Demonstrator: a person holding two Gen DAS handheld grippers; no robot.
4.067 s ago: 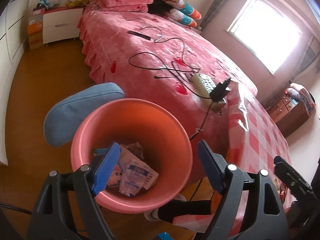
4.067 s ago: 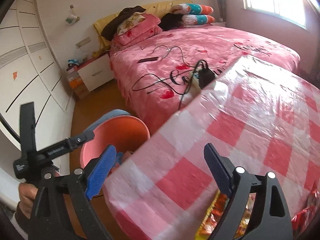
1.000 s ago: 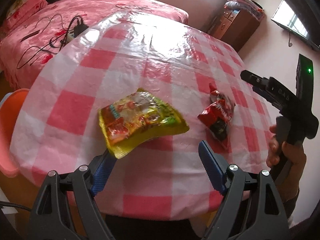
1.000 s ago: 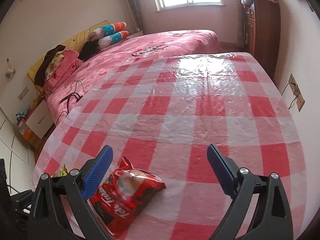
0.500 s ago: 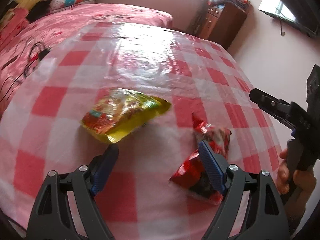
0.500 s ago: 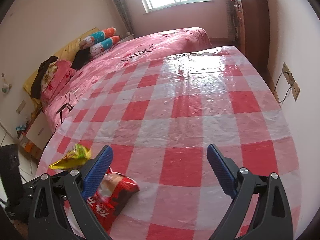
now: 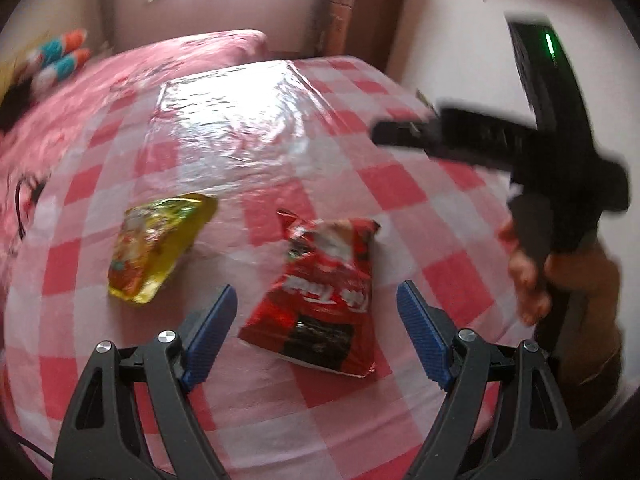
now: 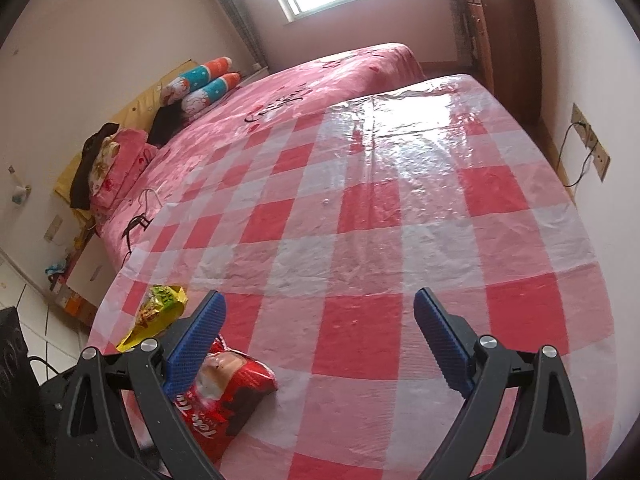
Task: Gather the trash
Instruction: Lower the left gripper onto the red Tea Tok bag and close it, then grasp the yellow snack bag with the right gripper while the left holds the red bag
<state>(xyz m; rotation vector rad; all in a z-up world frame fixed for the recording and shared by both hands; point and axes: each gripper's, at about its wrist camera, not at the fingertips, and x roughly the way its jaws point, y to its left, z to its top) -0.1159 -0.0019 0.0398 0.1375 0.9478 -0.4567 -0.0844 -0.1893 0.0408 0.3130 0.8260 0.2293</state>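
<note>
A red snack bag lies flat on the red-and-white checked tablecloth. A yellow snack bag lies to its left. My left gripper is open and empty, its blue pads on either side of the red bag's near end, just above it. In the right wrist view the red bag lies by the left finger and the yellow bag beyond it. My right gripper is open and empty over bare cloth. It also shows in the left wrist view, held in a hand at the right.
The round table stands against a pink bed with pillows. A wooden dresser is at the far right by the wall. A white nightstand stands on the floor to the left. A wall socket with a cord is on the right.
My left gripper has swung right from the bin over the table and now straddles the red bag. The right gripper has shifted right over the table. Both stay open.
</note>
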